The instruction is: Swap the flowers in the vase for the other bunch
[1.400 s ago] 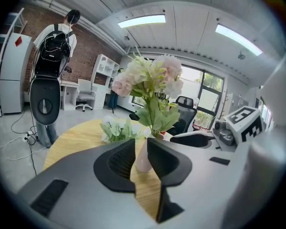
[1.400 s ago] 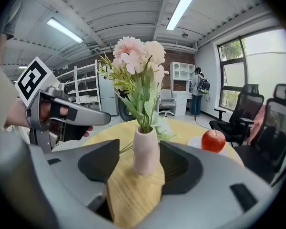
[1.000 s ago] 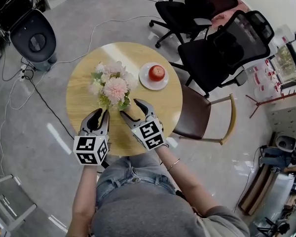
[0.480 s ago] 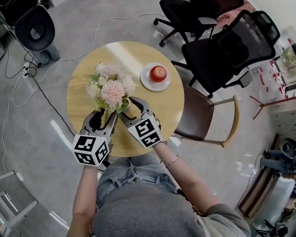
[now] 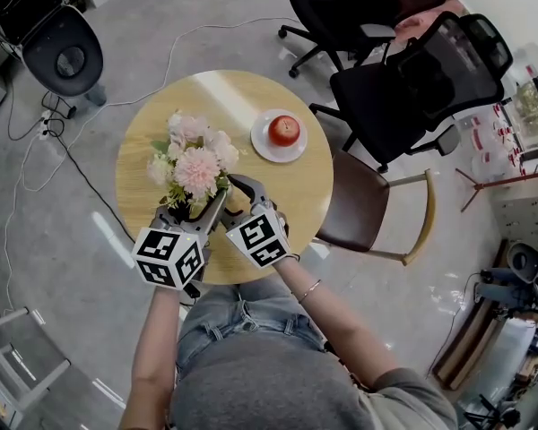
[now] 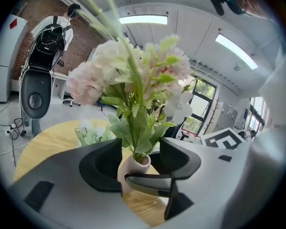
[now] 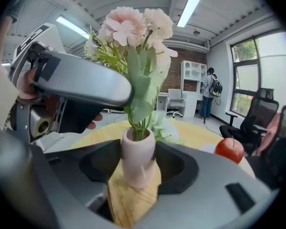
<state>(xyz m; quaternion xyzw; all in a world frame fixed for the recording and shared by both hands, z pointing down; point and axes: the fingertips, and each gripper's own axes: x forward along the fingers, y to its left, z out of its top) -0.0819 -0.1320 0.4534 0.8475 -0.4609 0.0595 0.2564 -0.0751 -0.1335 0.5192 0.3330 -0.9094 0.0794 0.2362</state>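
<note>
We see vase [image 7: 138, 163] between jaws of right gripper [image 7: 138, 151], just closing, seemingly clamped, left gripper [image 6: 140, 147] just opened wide, loosely flanking flowers [image 6: 133, 75] at the stems.

Left tongs [image 6: 140, 159] just opened wide, right tongs [image 7: 138, 163] closing.

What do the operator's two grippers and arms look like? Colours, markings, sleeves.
Both the left gripper and right gripper: grey moulded shells, black curved inner faces, each carrying a white cube with black square markers. No cables visible. Forearms bare; thin bracelet on the right wrist; grey top.
</note>
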